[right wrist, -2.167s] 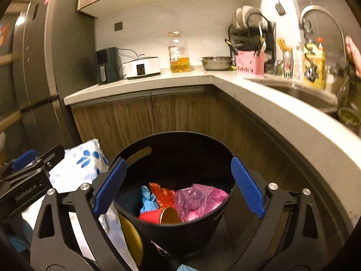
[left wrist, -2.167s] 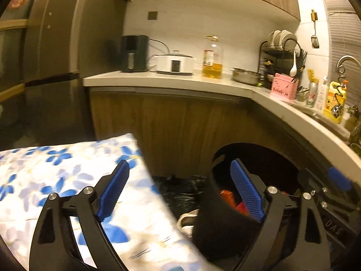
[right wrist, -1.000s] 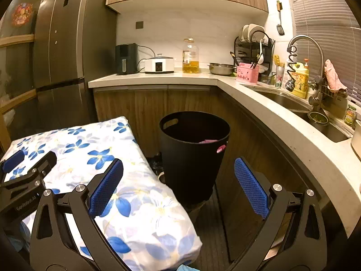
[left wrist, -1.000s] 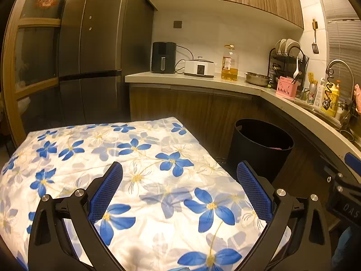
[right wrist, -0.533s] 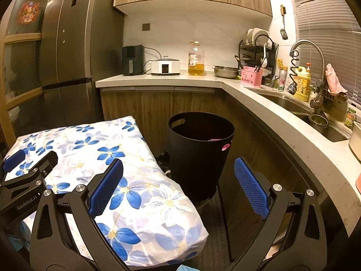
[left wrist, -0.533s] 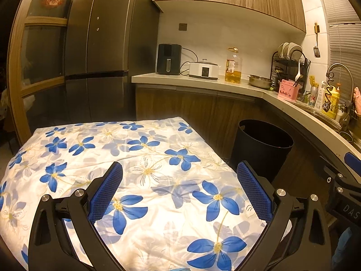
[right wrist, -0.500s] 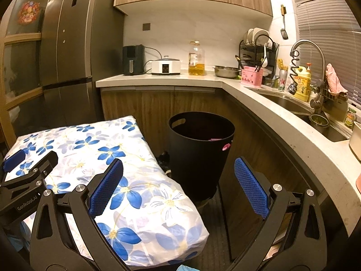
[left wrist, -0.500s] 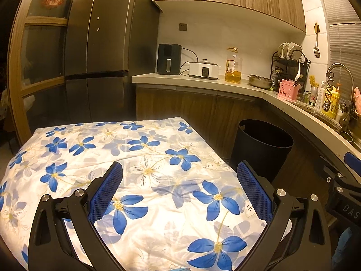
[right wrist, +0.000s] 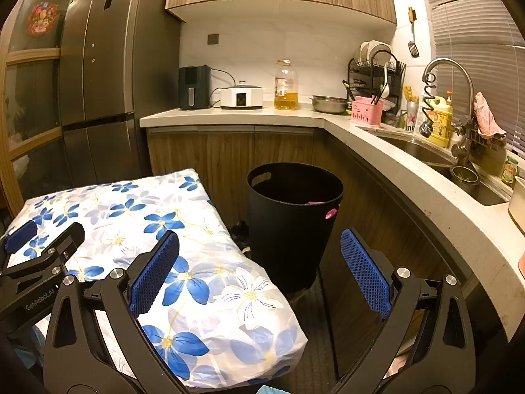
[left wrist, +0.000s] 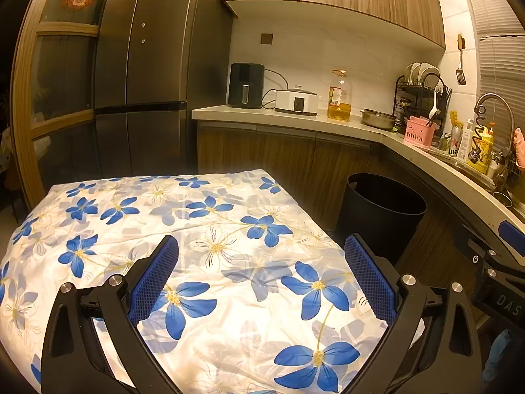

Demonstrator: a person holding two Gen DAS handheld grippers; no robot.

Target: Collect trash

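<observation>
A black trash bin [right wrist: 292, 216] stands on the floor between the table and the counter cabinets; a bit of pink trash [right wrist: 313, 203] shows just inside its rim. In the left wrist view the same bin [left wrist: 377, 216] sits past the table's right corner. My left gripper [left wrist: 261, 269] hangs open above the table with nothing between its blue pads. My right gripper [right wrist: 259, 259] is open too, held high, straddling the table's corner and the bin. The left gripper's side [right wrist: 39, 256] shows at the left edge of the right wrist view.
A table under a white cloth with blue flowers [left wrist: 197, 229] fills the foreground. An L-shaped counter [right wrist: 410, 170] carries an air fryer [right wrist: 193, 87], cooker, oil bottle [right wrist: 286, 85], dish rack and sink. A tall dark fridge [left wrist: 147, 75] stands left. Dark items [right wrist: 241, 229] lie on the floor by the bin.
Both grippers have pulled up and back from the bin, which was close under them 2.2 s ago. Over the last half second the views barely shift. Both stay open and empty.
</observation>
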